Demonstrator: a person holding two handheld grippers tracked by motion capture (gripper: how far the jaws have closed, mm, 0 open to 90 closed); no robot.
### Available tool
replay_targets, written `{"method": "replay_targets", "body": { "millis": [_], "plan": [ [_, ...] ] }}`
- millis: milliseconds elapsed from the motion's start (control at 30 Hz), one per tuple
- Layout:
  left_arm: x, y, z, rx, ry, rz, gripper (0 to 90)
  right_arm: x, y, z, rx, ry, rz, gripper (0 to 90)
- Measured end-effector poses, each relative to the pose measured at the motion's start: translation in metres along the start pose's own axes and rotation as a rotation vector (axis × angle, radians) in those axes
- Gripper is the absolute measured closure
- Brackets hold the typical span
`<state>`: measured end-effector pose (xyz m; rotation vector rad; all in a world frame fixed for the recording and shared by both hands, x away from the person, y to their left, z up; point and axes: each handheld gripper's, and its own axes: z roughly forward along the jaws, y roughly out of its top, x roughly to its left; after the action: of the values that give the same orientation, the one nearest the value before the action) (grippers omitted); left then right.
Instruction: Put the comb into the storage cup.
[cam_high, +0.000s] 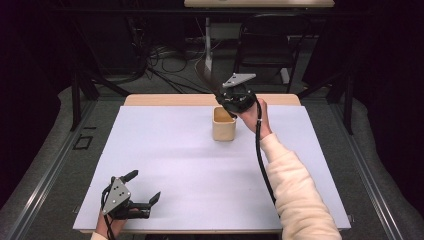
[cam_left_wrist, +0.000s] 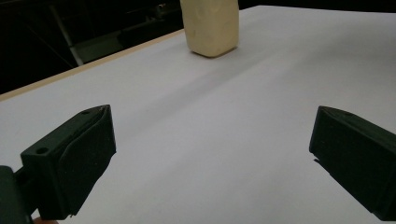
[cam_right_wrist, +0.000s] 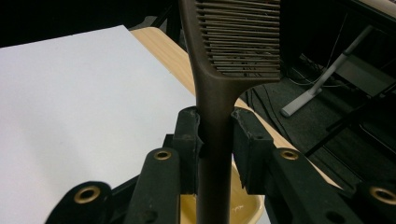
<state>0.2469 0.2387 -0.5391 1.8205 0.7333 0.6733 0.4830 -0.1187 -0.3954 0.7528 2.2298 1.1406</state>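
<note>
Right gripper view: right tongs (cam_right_wrist: 215, 149) clamp unmarked comb (cam_right_wrist: 229, 70).

Beige squarish cup (cam_high: 223, 124) on white tabletop (cam_high: 190, 170) at 12 o'clock, brown plastic comb (cam_right_wrist: 219, 93) above it, L gripper (cam_high: 145, 187) at 7 o'clock.

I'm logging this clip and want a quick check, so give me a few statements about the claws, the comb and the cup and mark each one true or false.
1. The right claw is clamped on the handle of a brown comb. True.
2. The left claw holds the comb. False: its jaws stand wide apart with nothing between them, low over the white table cover.
3. The comb is held over the beige cup. True: the right gripper view shows the cup's opening right under the handle.
4. The cup lies on its side. False: it stands upright.
5. The cup stands near the left claw. False: it stands toward the far edge, by the right claw.
</note>
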Motion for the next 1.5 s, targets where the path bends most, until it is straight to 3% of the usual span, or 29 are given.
{"method": "replay_targets", "body": {
  "millis": [1500],
  "plan": [
    [0.000,0.000,-0.001,-0.007,-0.001,-0.001,0.3,-0.005,-0.002,0.020,-0.029,-0.011,0.025,72.3]
  ]
}}
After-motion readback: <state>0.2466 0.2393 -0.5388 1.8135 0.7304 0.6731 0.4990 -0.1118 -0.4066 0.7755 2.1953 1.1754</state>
